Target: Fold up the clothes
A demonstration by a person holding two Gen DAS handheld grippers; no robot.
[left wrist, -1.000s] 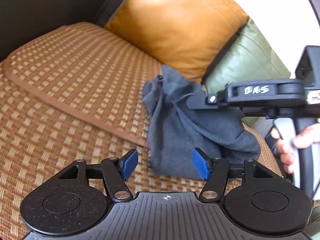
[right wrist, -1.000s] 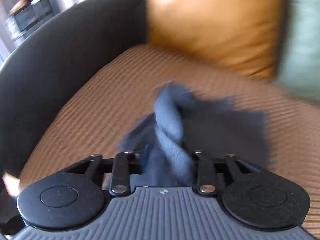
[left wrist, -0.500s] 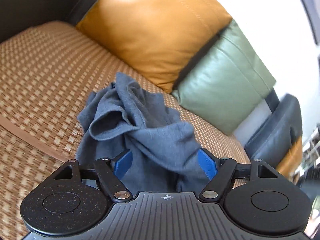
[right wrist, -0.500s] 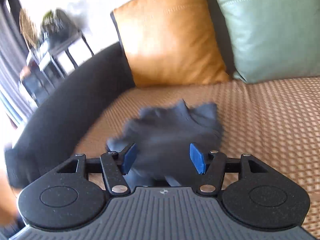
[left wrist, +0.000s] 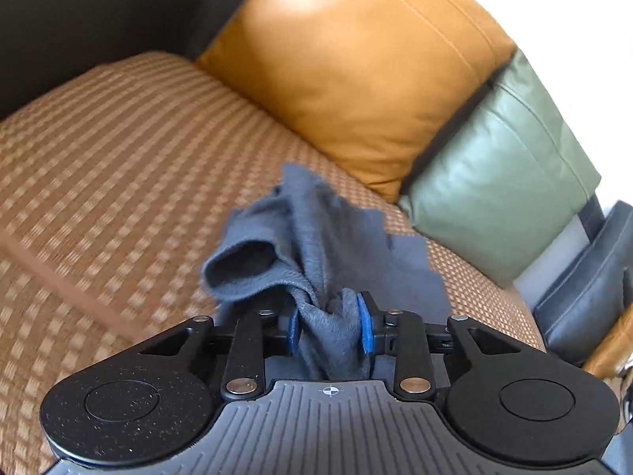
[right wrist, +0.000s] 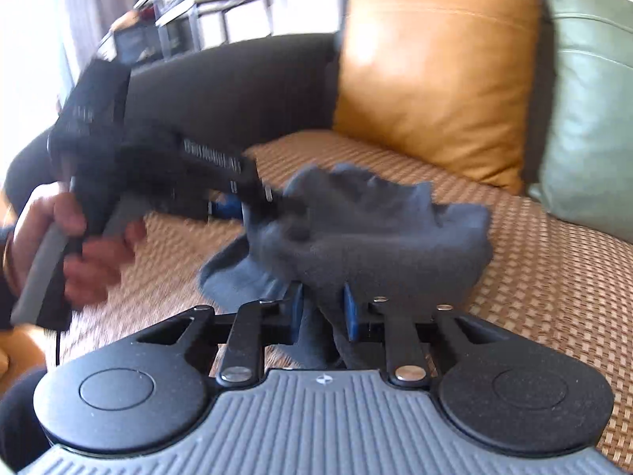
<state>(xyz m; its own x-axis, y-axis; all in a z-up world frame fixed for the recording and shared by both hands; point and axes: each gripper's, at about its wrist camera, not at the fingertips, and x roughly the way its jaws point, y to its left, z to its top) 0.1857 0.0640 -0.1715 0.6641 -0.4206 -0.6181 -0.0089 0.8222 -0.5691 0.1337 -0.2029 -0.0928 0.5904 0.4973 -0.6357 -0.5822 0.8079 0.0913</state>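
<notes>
Cloth [left wrist: 316, 237], grey, soft and fuzzy, bunched in rumpled folds on the woven mat [left wrist: 99, 158] just ahead of both tools. Left gripper [left wrist: 328, 328] held low and level over the seat, blue pads clamped on a twisted wad of the fabric. Right gripper [right wrist: 323, 312] likewise pinching a fold between its pads. Left hand [right wrist: 71, 245], blurred, wraps the grey handle, to the left in the right view. Mat is tan basket-weave with a brown border. Beyond the cloth: orange cushion [left wrist: 356, 59], smooth leather with stitched seams; green cushion [left wrist: 494, 182], glossy, puffed, to its right.
</notes>
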